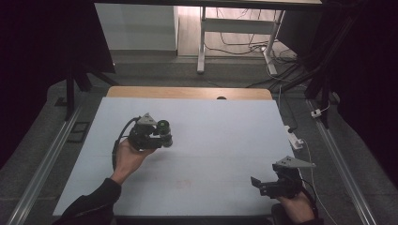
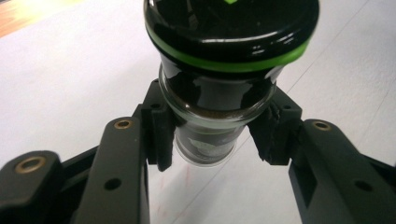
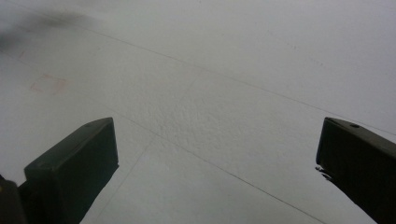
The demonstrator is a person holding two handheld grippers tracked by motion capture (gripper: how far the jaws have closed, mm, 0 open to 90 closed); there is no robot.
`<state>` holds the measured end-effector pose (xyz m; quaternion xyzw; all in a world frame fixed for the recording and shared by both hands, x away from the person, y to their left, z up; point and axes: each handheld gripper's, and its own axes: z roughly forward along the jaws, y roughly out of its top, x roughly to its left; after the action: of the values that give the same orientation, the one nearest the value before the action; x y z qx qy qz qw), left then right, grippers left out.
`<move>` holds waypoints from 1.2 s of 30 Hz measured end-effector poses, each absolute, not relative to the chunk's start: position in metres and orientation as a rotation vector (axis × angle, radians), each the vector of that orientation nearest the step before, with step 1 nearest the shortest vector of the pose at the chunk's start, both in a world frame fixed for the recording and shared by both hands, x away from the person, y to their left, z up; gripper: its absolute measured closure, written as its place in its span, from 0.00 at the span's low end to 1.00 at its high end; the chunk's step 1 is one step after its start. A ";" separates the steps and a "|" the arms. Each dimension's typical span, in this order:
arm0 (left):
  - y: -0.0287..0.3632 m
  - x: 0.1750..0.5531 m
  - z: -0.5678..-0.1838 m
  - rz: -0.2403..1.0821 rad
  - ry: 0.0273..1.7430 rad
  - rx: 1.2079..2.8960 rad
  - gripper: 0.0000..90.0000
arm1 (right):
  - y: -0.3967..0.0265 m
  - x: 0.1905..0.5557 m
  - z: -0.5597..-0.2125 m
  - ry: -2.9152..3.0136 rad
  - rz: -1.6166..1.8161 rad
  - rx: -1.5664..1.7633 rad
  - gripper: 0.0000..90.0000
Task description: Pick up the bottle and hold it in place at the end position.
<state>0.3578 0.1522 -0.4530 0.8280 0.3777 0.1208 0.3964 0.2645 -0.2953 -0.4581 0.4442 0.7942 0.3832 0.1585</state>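
We log left gripper (image 2: 212, 140) clamped on dark jar (image 2: 215, 107), green-ringed lid (image 2: 229, 32) | no legible label | right gripper (image 3: 217, 154) spread wide over worktop (image 3: 233, 93).

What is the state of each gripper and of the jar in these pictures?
Left gripper: shut on the jar, held above the table.
Jar: lid on, clamped at its glass body, off the table.
Right gripper: open, nothing between its jaws, over the white table.
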 end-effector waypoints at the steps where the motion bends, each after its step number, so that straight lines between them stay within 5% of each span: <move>1: 0.149 0.360 -0.453 0.304 0.959 2.100 0.60 | -0.295 0.265 -0.458 2.273 1.093 1.268 0.00; 36: 0.074 0.396 -0.482 0.279 0.885 2.196 0.60 | -0.297 0.262 -0.458 2.272 1.088 1.265 0.00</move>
<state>0.3960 0.0743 -0.4825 0.8559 0.3447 0.1086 0.3699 0.2617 -0.2967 -0.4582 0.4428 0.7955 0.3809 0.1610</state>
